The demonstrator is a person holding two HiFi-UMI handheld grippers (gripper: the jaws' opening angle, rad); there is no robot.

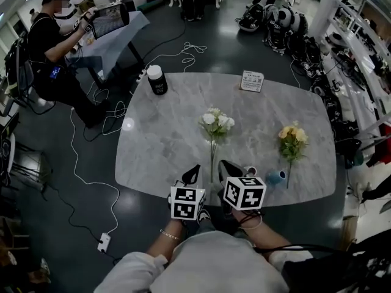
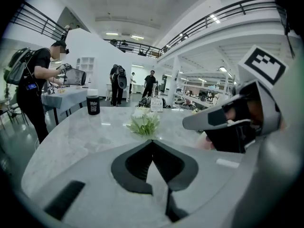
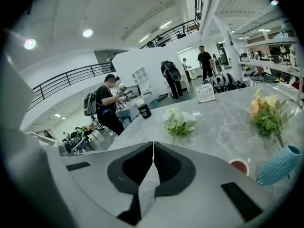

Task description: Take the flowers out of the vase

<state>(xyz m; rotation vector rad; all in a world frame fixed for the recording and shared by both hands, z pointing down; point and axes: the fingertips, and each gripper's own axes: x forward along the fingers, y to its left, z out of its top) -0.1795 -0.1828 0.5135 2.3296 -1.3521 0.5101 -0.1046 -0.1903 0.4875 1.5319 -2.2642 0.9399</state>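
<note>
Both of your grippers are at the near edge of the table (image 1: 171,133), bottom centre of the head view, side by side.

Left gripper (image 2: 153,142): jaws fully together, tip to tip, nothing in them.

Right gripper (image 3: 153,144): same, jaws closed on each other, holding nothing.

Just right of the right gripper in the head view there's a small cup (image 1: 249,171) with a reddish inside. Right of that is the blue ribbed vase (image 1: 276,177). The vase is on its side on the table, lower right of the right gripper view. No flowers in it.

The white flowers (image 1: 215,122) lie flat on the table at frame centre. Their stem runs back towards you and ends between the two gripper tips. I can't tell whether it touches either one. Both gripper views show the blooms just past the jaw tips.

The yellow flowers (image 1: 292,138) also lie flat, right of centre and well apart from the white bunch. Their stem end is just beside the vase.

At the far edge of the table there's a black jar (image 1: 157,79) with a white lid, upper left, and a small standing card (image 1: 252,80), upper centre.

Beyond the table, top left, a person (image 1: 49,41) in black stands at a second table holding a screen (image 1: 110,18). White cables (image 1: 91,182) trail across the dark floor on the left.
</note>
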